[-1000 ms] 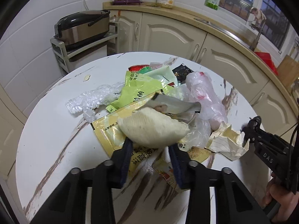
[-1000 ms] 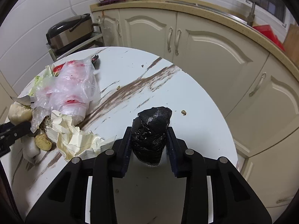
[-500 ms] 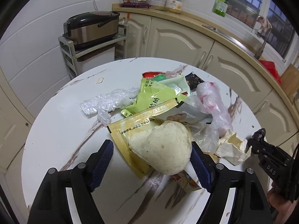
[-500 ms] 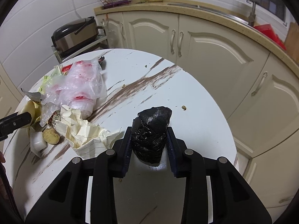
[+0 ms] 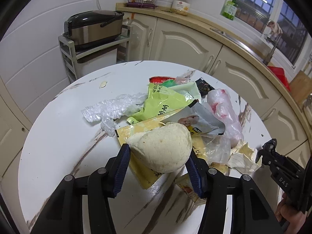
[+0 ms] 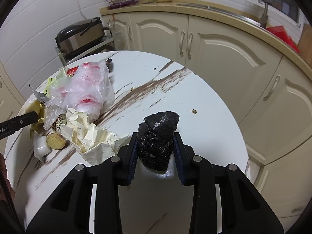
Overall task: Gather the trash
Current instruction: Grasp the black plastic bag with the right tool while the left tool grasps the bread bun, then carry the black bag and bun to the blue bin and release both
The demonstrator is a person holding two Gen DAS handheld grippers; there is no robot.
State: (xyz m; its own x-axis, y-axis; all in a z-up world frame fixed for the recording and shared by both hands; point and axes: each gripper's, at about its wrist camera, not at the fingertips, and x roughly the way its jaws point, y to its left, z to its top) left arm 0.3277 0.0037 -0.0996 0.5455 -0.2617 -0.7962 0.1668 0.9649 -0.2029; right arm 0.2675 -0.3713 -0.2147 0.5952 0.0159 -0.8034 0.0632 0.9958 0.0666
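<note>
A heap of trash lies on the round white table (image 5: pixel 58 146): a pale steamed bun (image 5: pixel 161 148), yellow and green wrappers (image 5: pixel 165 103), clear film (image 5: pixel 111 109), a plastic bag with red print (image 6: pixel 87 89) and crumpled paper (image 6: pixel 91 136). My left gripper (image 5: pixel 158 154) is shut on the bun, above the yellow wrapper. My right gripper (image 6: pixel 155 142) is shut on a black rolled trash bag (image 6: pixel 158 136) over the table's right part. The right gripper also shows at the right edge of the left wrist view (image 5: pixel 273 156).
A rice cooker (image 5: pixel 93 27) sits on a grey shelf behind the table. Cream cabinets (image 6: pixel 224 58) and a counter with jar and bottle curve round the back. Small crumbs (image 6: pixel 194 111) lie on the table.
The left jaws opened wide around the bun half a second ago and have closed on it again, as the left gripper drew back and up. The right gripper kept hold of the black bag.
</note>
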